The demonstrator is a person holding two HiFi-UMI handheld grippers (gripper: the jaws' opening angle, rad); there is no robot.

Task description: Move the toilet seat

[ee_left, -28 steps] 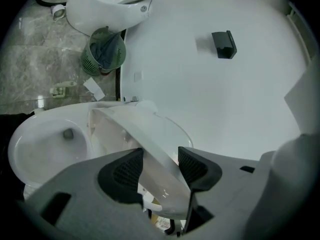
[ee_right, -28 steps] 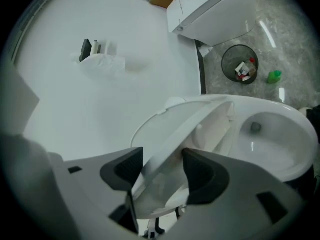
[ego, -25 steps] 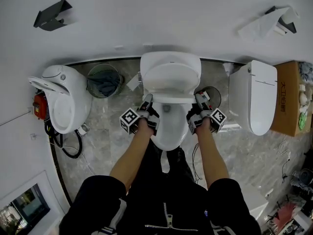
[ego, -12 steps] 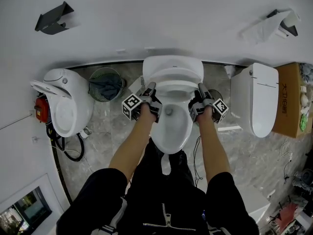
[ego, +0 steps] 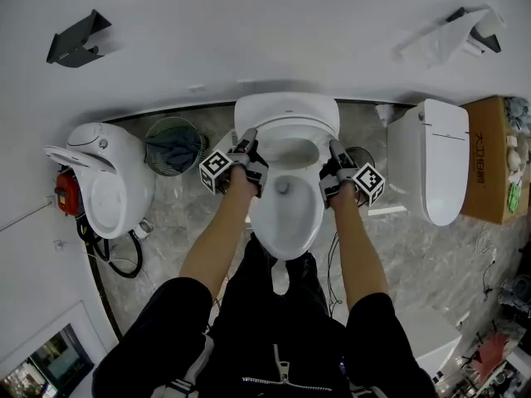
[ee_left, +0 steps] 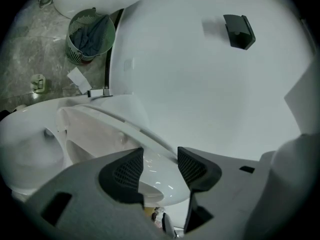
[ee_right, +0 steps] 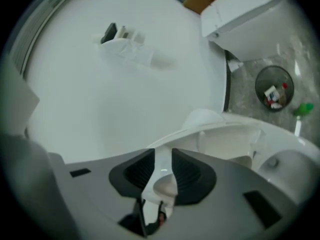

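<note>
The white toilet seat (ego: 286,145) stands tilted up off the bowl (ego: 282,210), in front of the raised lid (ego: 286,106). My left gripper (ego: 248,152) grips the seat's left edge. In the left gripper view the rim (ee_left: 156,180) fills the gap between the left gripper's (ee_left: 160,156) dark pads. My right gripper (ego: 334,152) is at the seat's right edge, and its jaws are closing. In the right gripper view the seat's thin rim (ee_right: 162,181) sits pinched between the right gripper's (ee_right: 162,160) pads, and the rest of the seat (ee_right: 225,129) runs off to the right.
A green waste basket (ego: 174,143) and a white toilet (ego: 104,181) with cables stand at the left. A small bin (ego: 362,156), another toilet (ego: 438,160) and a cardboard box (ego: 489,160) are at the right. The wall carries a black holder (ego: 70,44) and a paper holder (ego: 465,27).
Both grippers have moved along the bowl's sides toward the wall, and the seat between them has tipped up further.
</note>
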